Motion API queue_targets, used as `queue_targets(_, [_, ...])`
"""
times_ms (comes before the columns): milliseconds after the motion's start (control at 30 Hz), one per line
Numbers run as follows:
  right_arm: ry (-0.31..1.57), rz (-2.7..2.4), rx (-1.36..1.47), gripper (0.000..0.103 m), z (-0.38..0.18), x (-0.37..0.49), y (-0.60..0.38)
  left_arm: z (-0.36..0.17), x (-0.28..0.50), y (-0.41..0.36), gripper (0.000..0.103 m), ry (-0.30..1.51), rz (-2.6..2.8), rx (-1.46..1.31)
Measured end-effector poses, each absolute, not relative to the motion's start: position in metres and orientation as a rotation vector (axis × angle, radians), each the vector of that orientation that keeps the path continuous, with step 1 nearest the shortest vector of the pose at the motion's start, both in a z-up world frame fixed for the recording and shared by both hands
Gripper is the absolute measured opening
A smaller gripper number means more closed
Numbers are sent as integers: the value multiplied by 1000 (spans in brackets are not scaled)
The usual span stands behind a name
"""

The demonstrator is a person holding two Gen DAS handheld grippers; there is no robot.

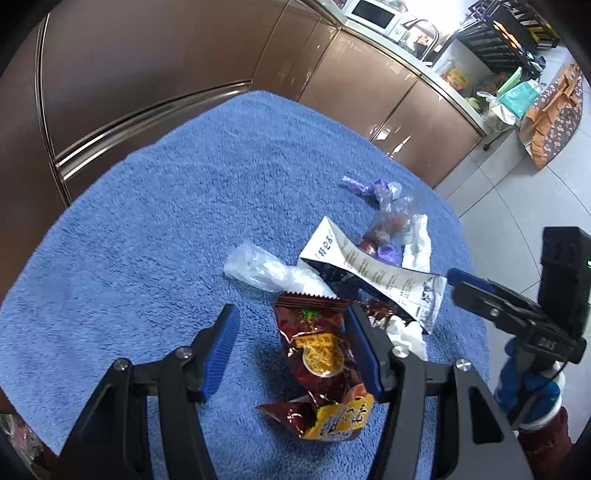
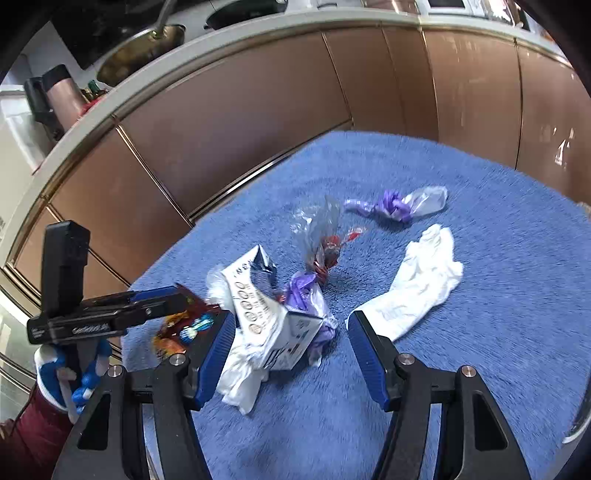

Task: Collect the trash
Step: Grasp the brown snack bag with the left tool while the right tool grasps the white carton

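Trash lies on a blue towel (image 1: 147,229). My left gripper (image 1: 291,343) is open, its jaws astride a dark red snack bag (image 1: 321,362), which lies against the right finger. Behind it lie a clear plastic wrapper (image 1: 258,269), a flattened white carton (image 1: 373,273), white tissue (image 1: 417,247) and purple candy wrappers (image 1: 369,188). My right gripper (image 2: 291,347) is open over the carton (image 2: 266,314), with a purple wrapper (image 2: 306,295) beside it. A white tissue (image 2: 417,280) lies by the right finger. The right gripper also shows in the left wrist view (image 1: 480,291).
Brown kitchen cabinets (image 2: 258,118) stand behind the towel-covered table. A counter with a microwave (image 1: 373,14) and sink clutter runs above them. Grey tiled floor (image 1: 517,206) and bags lie to the right. The left gripper (image 2: 147,306) reaches in at the left of the right wrist view.
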State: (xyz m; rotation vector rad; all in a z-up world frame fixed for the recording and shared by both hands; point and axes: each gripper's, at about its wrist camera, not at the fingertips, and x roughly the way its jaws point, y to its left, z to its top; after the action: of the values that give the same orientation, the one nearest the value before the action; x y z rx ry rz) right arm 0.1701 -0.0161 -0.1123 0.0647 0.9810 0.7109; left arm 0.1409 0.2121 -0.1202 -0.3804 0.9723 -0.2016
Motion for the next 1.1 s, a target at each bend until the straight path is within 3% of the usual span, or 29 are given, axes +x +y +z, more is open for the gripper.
queue_targets(300, [1046,778,60,61,-143,190,4,-128,147,207,51,988,-235,-398])
queue_targets(500, [1059,789,60,44,-149,192,2,-129,147,196,39,998,-254,-378])
queue_targets(700, [1077,788,58,37,-148,191,1,-125,146,191,25,986,-240,-374])
queue_targets(1100, [994,769,35,36,-121,163,-20,-102,129,198,14,924,-198,-387])
